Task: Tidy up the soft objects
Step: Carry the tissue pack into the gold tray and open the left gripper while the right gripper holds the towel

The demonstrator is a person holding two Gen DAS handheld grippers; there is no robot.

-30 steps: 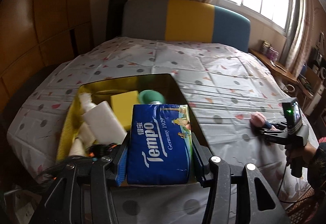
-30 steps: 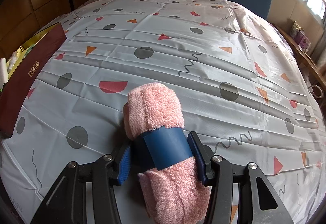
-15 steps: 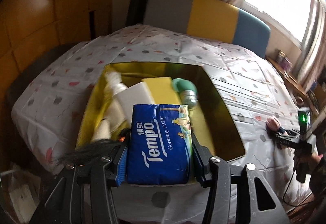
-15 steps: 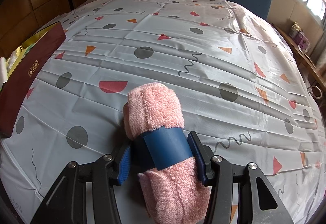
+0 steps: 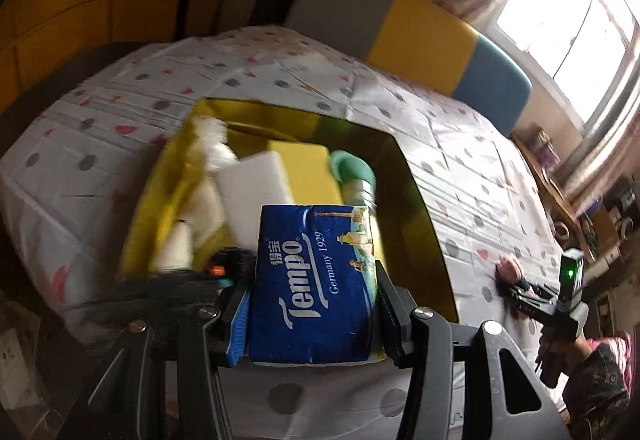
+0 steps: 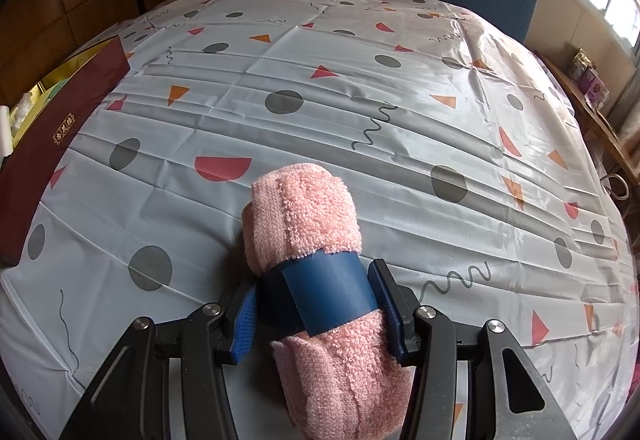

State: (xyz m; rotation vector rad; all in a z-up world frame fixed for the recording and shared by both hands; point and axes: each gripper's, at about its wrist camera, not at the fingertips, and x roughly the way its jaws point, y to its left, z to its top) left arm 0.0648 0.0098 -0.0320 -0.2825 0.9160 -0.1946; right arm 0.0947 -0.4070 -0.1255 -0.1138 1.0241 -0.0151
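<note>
My left gripper is shut on a blue Tempo tissue pack and holds it above the near end of a gold-lined box. The box holds a white sponge, a yellow sponge, a green roll and white soft items. My right gripper is shut on a rolled pink towel with a blue band, resting on the patterned bedsheet. The right gripper with the towel also shows in the left wrist view.
The box's dark red outer wall lies at the left of the right wrist view. A headboard in grey, yellow and blue stands at the far end. A cluttered side shelf and a window are to the right.
My left gripper has risen and tilted with the tissue pack, so the box shows more from above. The right gripper and towel have not moved.
</note>
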